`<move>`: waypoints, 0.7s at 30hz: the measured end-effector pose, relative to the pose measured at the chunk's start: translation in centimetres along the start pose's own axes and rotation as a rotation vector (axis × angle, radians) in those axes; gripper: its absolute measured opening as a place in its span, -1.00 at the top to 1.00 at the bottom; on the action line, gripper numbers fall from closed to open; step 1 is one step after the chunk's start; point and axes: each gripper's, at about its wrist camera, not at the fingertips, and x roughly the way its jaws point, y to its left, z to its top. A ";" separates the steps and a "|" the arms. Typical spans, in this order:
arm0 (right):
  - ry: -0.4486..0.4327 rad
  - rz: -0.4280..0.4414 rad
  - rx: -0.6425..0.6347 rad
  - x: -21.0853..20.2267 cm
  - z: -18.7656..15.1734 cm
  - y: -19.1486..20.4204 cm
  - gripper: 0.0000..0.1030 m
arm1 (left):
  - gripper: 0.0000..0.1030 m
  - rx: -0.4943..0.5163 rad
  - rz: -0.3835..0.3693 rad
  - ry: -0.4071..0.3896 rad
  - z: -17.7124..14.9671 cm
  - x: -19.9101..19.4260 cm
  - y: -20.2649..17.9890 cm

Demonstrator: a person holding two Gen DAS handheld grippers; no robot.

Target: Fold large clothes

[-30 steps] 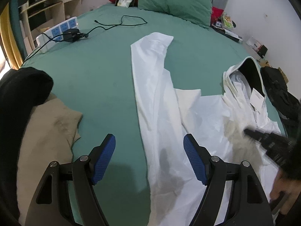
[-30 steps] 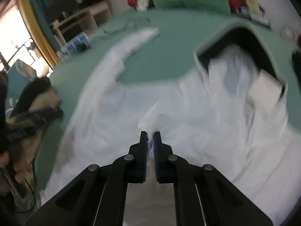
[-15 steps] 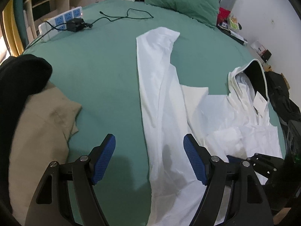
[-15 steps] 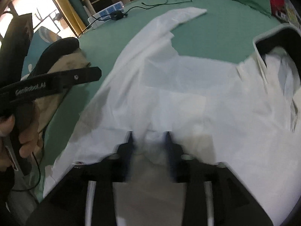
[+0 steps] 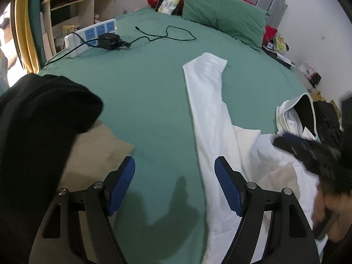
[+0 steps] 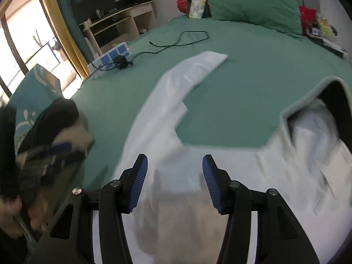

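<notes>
A large white hooded garment (image 5: 211, 118) lies spread on the green bed (image 5: 143, 92), one sleeve stretched toward the pillows. Its dark-lined hood (image 5: 303, 112) lies at the right. My left gripper (image 5: 175, 187) is open and empty, low over the bed beside the sleeve's left edge. My right gripper (image 6: 173, 178) is open and empty, just above the garment's body (image 6: 198, 198); the sleeve (image 6: 176, 92) and hood (image 6: 330, 101) show ahead. The right gripper also shows blurred in the left wrist view (image 5: 308, 151).
A black garment (image 5: 39, 118) over a tan one (image 5: 96, 149) lies at the bed's left. A power strip (image 5: 90, 36) with a black adapter and cable (image 5: 167, 35) lies at the far left. A green pillow (image 5: 222, 11) is at the head. A desk (image 6: 118, 22) stands beyond.
My right gripper let go of the white fabric and opened, then lifted back. My left gripper moved left, off the sleeve toward bare green sheet.
</notes>
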 end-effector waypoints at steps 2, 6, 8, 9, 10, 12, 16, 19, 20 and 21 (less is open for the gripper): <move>0.016 -0.010 0.000 2.6 2.0 0.4 -0.02 | -0.52 -0.014 -0.012 0.021 0.0 0.4 0.7; 0.040 -0.002 0.001 6.7 5.0 0.6 -0.02 | -0.52 -0.009 -0.019 0.055 -0.1 1.5 1.3; 0.064 -0.010 0.025 8.7 6.0 0.3 -0.02 | -0.52 -0.010 -0.016 0.059 -0.2 1.8 1.6; 0.073 -0.006 0.036 9.5 6.2 0.1 -0.01 | -0.52 -0.014 -0.013 0.062 -0.2 1.9 1.7; 0.082 -0.001 0.045 10.1 6.4 -0.1 -0.01 | -0.52 -0.022 -0.013 0.065 -0.1 2.0 1.8; 0.113 0.011 0.057 11.8 6.5 -0.2 0.14 | -0.52 -0.031 -0.017 0.058 0.0 1.9 1.8; 0.064 -0.042 -0.039 11.0 6.1 1.1 0.96 | -0.52 -0.046 -0.011 0.056 0.3 1.9 1.8; -0.007 -0.096 -0.108 7.8 5.4 2.2 0.96 | -0.52 -0.046 -0.002 0.054 0.2 2.0 1.5; -0.023 -0.104 -0.125 6.8 5.2 2.4 0.96 | -0.52 -0.043 -0.001 0.054 0.0 1.9 1.2; -0.043 -0.125 -0.152 5.1 4.7 2.8 0.96 | -0.52 -0.040 0.000 0.056 -0.1 2.0 1.0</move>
